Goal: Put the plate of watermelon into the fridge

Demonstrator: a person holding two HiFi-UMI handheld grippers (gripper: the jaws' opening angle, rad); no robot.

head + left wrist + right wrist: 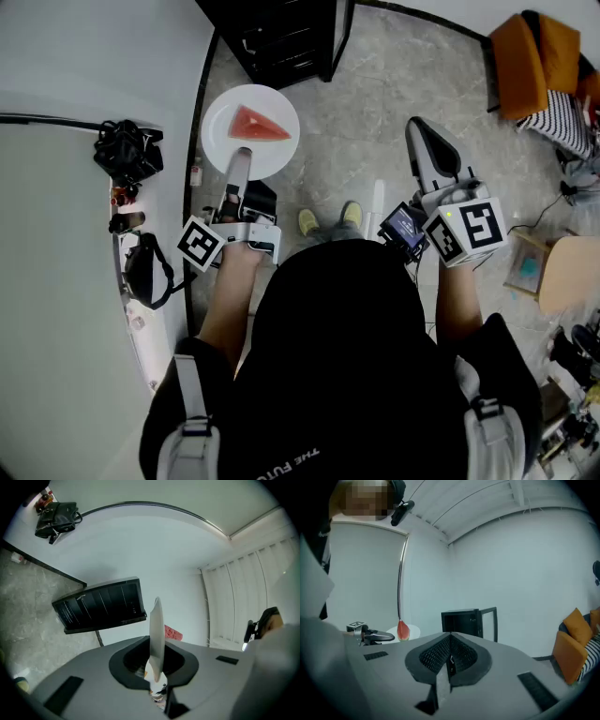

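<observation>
Head view shows the big grey floor (375,103) below me, and the black fridge (281,37) standing on it near the wall. Its door (490,620) is open in the right gripper view. The white plate (225,141) is up in the air in front of the fridge, not inside it. My left gripper (241,161) has its jaws clenched on just the near rim of the plate. The red watermelon (258,125) slice lies on the plate, out past my jaws. My right gripper (422,131) has its jaws pressed together with nothing in them.

I think the plate could tip, because I pinch only one edge. Then the watermelon could slide off and drop to the floor. The plate could also bump the fridge's side going in and slip from my jaws.
</observation>
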